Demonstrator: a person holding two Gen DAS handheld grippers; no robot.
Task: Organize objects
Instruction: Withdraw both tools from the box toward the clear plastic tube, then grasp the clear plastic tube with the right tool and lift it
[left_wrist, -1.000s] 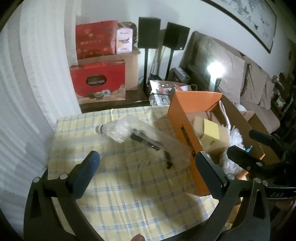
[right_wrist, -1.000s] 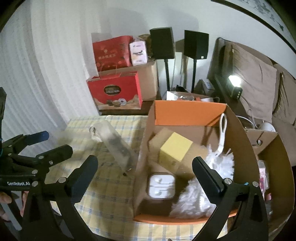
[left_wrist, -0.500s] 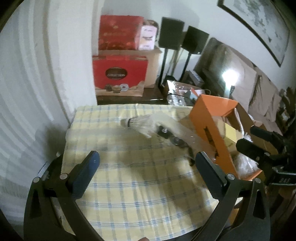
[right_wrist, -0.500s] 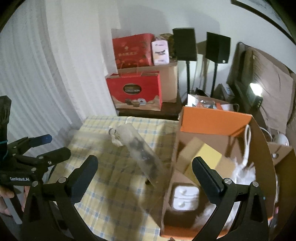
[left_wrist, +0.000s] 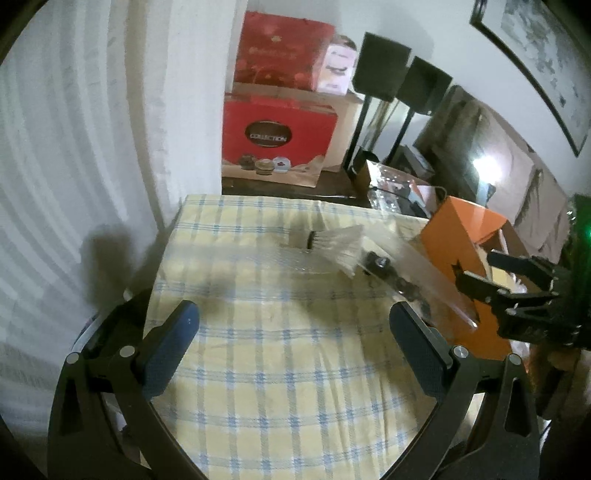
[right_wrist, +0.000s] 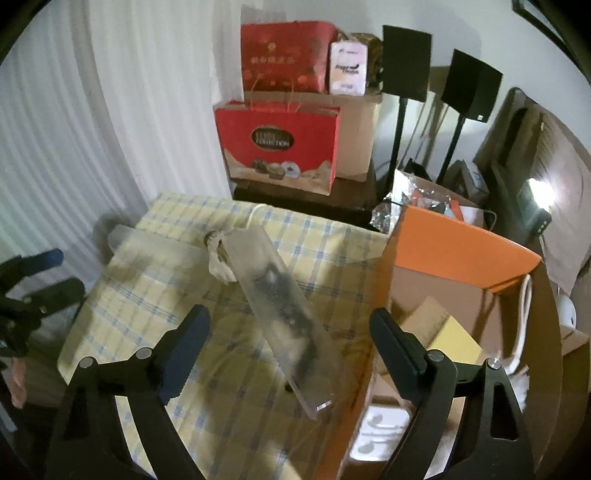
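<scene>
Both claws stand wide with nothing between the pads: the left gripper (left_wrist: 293, 341) over bare cloth, the right gripper (right_wrist: 290, 338) with jaws that have just been closing somewhat, framing the near end of the clear sleeve (right_wrist: 284, 314).

Table (left_wrist: 280, 387): covered by one yellow cloth with blue checks; it fills the lower middle of both wrist views. White curtain (left_wrist: 74, 147) hangs at 9 to 11 o'clock; a framed picture (left_wrist: 535, 62) hangs on the wall at 1 o'clock in the left view.

Orange box (right_wrist: 461, 258): one, open, at 3 o'clock on the table in the right view, its side just beside the sleeve's near end. Inside lie one yellow block (right_wrist: 452, 341), one white earphone case (right_wrist: 380, 432) and white fluffy material (right_wrist: 519, 384).

Behind the table, at 12 o'clock: two red gift bags (right_wrist: 277, 147), one above the other, a brown carton (right_wrist: 356, 133) and a small white-pink pack (right_wrist: 348, 68). Two black speakers (right_wrist: 406, 59) on stands stand at 1 o'clock.

Clear sleeve: one, long, lying aslant on the cloth from centre toward 11 o'clock, dark small parts inside, blurred. One white shuttlecock (left_wrist: 332, 245) lies at its far end.
</scene>
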